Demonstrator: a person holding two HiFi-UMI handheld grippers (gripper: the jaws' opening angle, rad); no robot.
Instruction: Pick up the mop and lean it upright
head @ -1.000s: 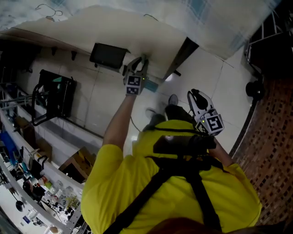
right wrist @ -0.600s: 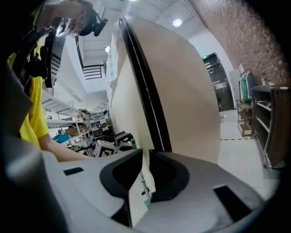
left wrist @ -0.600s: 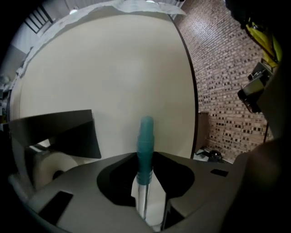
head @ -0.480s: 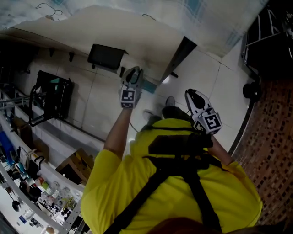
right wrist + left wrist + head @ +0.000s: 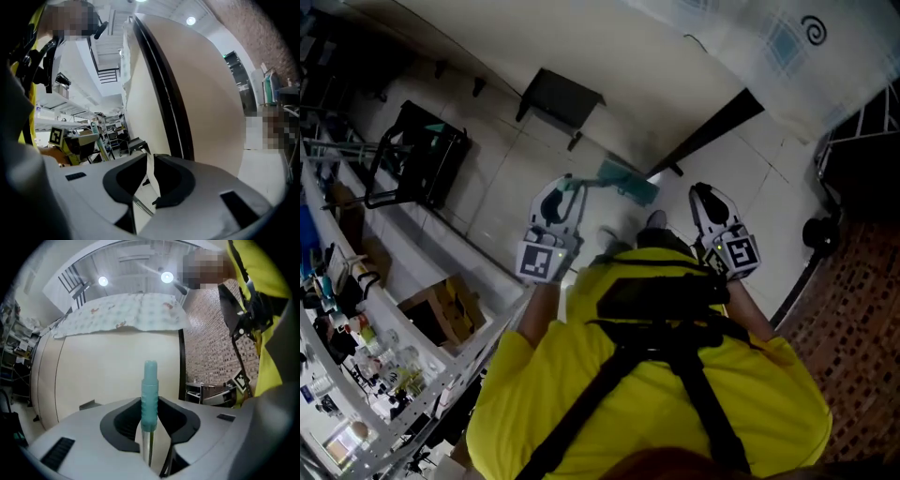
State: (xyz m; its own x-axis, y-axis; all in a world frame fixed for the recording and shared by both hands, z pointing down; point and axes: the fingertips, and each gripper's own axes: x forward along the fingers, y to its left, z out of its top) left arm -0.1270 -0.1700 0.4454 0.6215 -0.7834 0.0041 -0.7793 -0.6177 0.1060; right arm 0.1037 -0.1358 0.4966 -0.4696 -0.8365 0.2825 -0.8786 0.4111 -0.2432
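The mop has a teal flat head (image 5: pixel 628 183) down on the white tiled floor. Its metal shaft ends in a ribbed teal grip (image 5: pixel 150 390). My left gripper (image 5: pixel 565 187) is shut on the shaft just below that grip, and the handle stands upright between its jaws (image 5: pixel 150 404). The cream wall lies straight ahead of it. My right gripper (image 5: pixel 701 190) hovers to the right of the mop, apart from it. Its jaws (image 5: pixel 149 157) are shut with nothing between them.
A black frame stand (image 5: pixel 422 169) and a black box (image 5: pixel 562 98) sit by the cream wall. A cardboard box (image 5: pixel 445 309) and a shelf of bottles (image 5: pixel 347 356) lie at the left. A dark post (image 5: pixel 708 131), a black wheel (image 5: pixel 820 234) and brick paving (image 5: pixel 853 309) are at the right.
My left gripper has come back toward my body and a little left, bringing the mop handle with it. The right gripper has hardly moved.
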